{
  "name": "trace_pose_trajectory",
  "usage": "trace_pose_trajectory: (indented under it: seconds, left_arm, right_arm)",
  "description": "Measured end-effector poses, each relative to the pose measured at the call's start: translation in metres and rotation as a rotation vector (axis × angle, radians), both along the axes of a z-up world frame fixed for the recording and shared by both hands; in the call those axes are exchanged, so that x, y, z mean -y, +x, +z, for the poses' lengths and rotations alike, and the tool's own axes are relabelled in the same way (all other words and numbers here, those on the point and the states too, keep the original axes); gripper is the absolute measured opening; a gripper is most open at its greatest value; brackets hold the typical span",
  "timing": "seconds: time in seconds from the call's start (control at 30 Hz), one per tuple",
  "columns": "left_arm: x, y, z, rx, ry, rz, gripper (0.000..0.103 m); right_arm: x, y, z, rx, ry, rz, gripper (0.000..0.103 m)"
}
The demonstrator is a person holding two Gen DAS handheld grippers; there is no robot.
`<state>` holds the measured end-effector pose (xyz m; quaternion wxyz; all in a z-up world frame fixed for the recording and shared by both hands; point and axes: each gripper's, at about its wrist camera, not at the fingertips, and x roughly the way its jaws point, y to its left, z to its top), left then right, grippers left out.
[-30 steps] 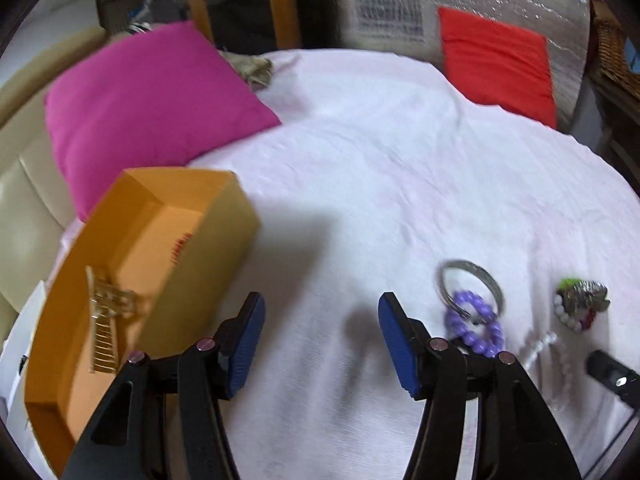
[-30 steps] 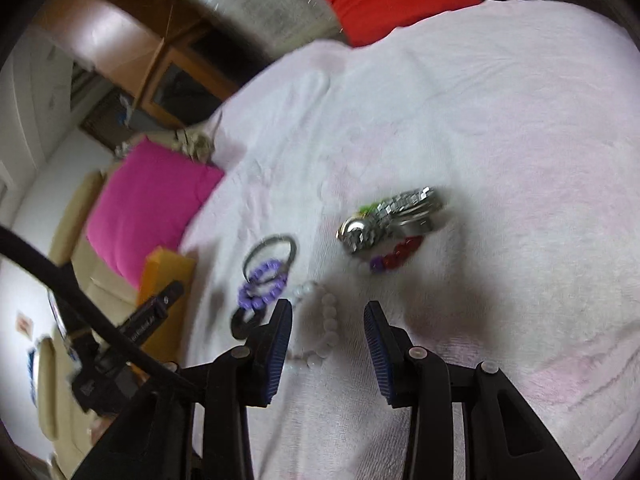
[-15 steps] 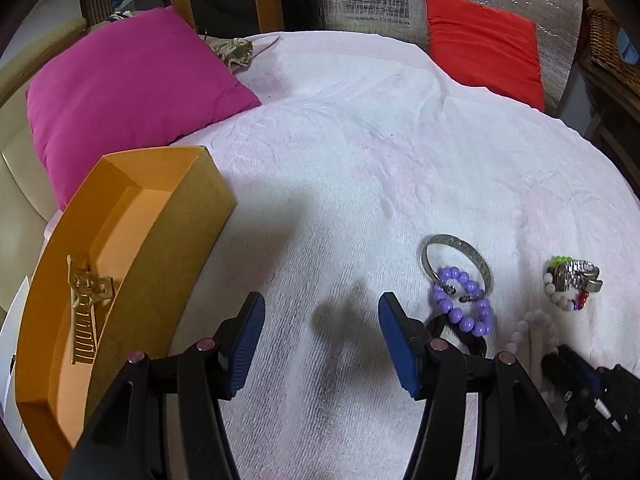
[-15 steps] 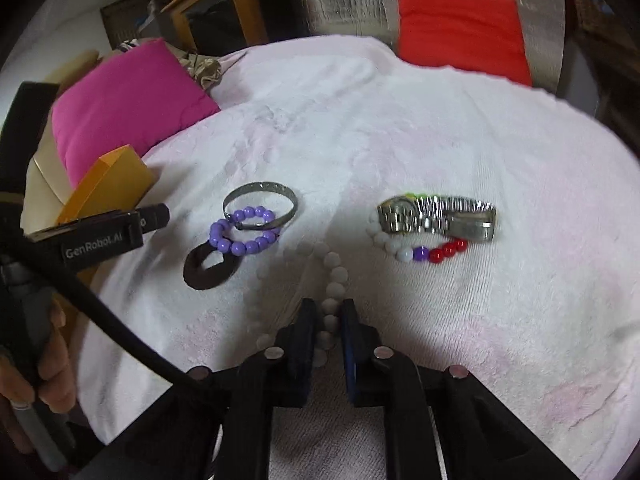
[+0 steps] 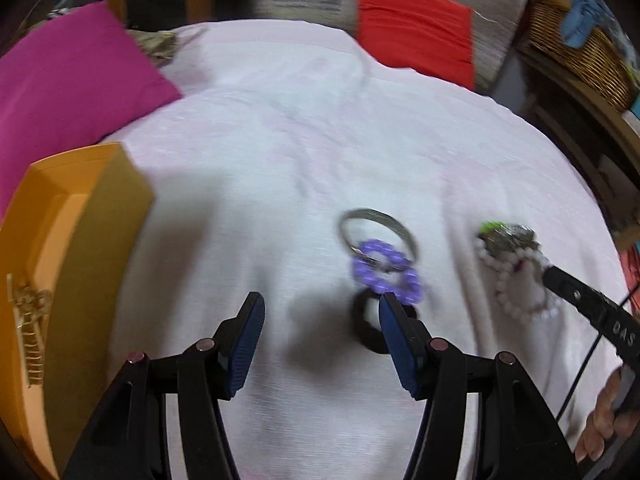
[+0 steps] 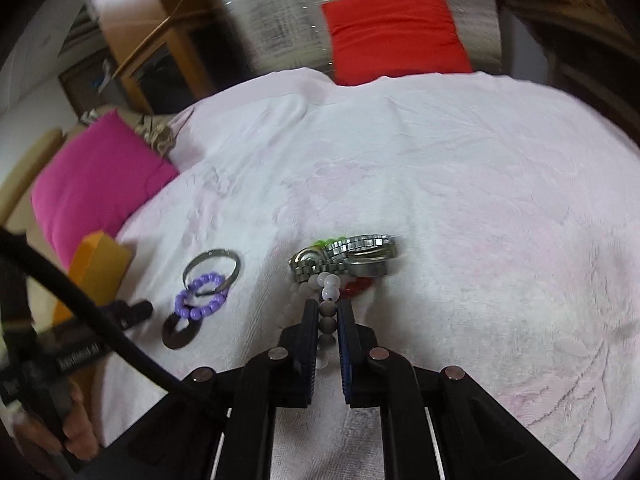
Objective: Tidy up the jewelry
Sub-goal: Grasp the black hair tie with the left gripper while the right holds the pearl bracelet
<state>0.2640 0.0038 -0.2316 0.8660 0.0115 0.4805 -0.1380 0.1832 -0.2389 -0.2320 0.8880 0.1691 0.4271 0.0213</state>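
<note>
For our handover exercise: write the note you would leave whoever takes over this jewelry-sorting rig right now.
Right gripper: shut on the white bead bracelet.
Left gripper: open, empty, above the white cloth.
Done: gold hair clip lies in the orange box.
Left on the cloth: silver bangle, purple bead bracelet, black ring, metal watch, then box the white one.

Both fisheye views bow hard at the rim, corners black. Light is soft and even, probably daylight from above. The white bedspread (image 5: 320,128) reads bright. The left view is motion-smeared throughout; the purple bead bracelet (image 5: 386,270) at 3 o'clock is streaked. A dark shadow sits dead centre under the left tongs (image 5: 320,320). The foil sheet (image 6: 280,12) at 12 o'clock glares in the right view.
</note>
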Motion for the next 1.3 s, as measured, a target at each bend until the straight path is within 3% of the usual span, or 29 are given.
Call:
trace_pose_trajectory:
  seconds: [0.23, 0.43, 0.57, 0.8, 1.3]
  left_arm:
    - [0.019, -0.001, -0.014, -0.036, 0.028, -0.075, 0.061]
    - [0.027, 0.001, -0.012, -0.051, -0.029, -0.118, 0.061]
    - [0.033, 0.000, -0.016, -0.059, -0.023, -0.144, 0.043]
    - [0.028, 0.000, -0.016, -0.049, -0.038, -0.150, 0.021]
    - [-0.021, -0.016, -0.005, -0.086, -0.050, -0.123, 0.015]
  right_arm:
    - [0.013, -0.002, -0.002, -0.046, 0.052, -0.008, 0.011]
    - [0.022, 0.000, -0.015, -0.119, 0.131, -0.027, 0.011]
    - [0.018, 0.000, -0.019, -0.130, 0.135, -0.019, 0.011]
    - [0.010, 0.002, -0.029, -0.175, 0.117, -0.012, 0.011]
    - [0.012, 0.005, -0.032, -0.179, 0.137, -0.017, 0.013]
